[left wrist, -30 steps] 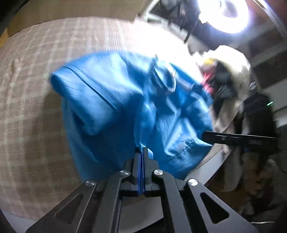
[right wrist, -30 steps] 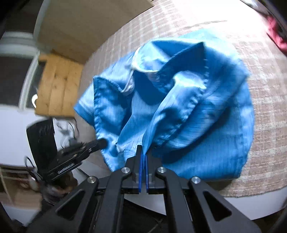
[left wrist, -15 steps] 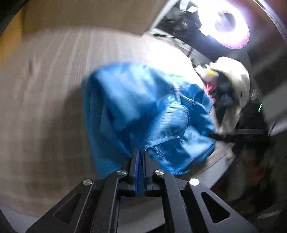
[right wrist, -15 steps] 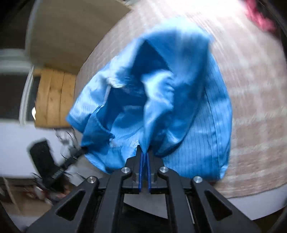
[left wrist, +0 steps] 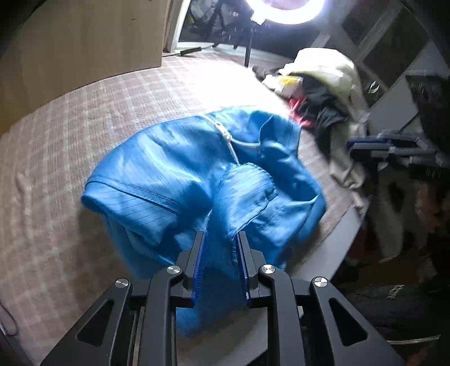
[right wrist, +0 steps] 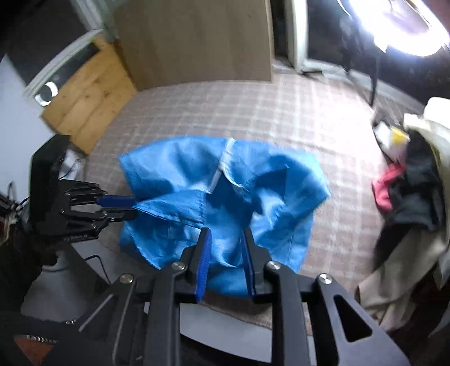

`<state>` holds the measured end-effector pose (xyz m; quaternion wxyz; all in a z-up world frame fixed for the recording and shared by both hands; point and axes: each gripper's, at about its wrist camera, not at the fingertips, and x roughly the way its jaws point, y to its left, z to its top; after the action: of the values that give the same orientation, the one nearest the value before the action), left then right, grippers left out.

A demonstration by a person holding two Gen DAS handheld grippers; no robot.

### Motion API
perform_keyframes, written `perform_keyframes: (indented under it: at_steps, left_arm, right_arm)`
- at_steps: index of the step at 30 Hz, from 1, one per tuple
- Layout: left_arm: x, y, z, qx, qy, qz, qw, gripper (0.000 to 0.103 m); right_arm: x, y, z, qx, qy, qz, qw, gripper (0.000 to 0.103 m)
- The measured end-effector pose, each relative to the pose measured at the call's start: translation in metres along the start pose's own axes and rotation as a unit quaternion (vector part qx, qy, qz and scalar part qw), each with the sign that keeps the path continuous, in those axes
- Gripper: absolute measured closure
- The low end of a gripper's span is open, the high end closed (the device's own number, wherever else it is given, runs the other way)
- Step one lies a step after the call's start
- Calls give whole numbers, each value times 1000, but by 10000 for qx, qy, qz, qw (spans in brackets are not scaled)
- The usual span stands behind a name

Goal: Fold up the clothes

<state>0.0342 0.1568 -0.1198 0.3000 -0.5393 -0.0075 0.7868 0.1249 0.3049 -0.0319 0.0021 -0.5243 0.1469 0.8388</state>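
Note:
A blue zip-up garment lies crumpled on the checked table cover, its white zipper facing up. My left gripper hovers over the near edge. Its jaws are opening, and a loose fold of blue fabric runs between the pads without being pinched. In the right wrist view the garment spreads below my right gripper. Its jaws are also opening, with the cloth lying beneath them, not held. The left gripper shows there at the garment's left edge. The right gripper appears beyond the cloth's right side.
A heap of mixed clothes is piled on the table's right end. The table's grey edge runs close to the garment. A bright ring light stands behind. A wooden board leans at the left.
Both grippers were shut on the blue fabric and now stand parted. The garment has dropped and settled on the table. The right gripper has risen clear of it.

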Motion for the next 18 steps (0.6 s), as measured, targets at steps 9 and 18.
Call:
perform_keyframes:
  at_steps: [9, 18]
  left_arm:
    - [19, 14, 3, 242, -20, -341, 9991, 98]
    - [57, 16, 7, 583, 275, -818, 9946, 101]
  right_arm:
    - [134, 6, -2, 268, 1135, 942, 9887, 96]
    - [119, -11, 26, 916, 363, 1241, 9874, 96]
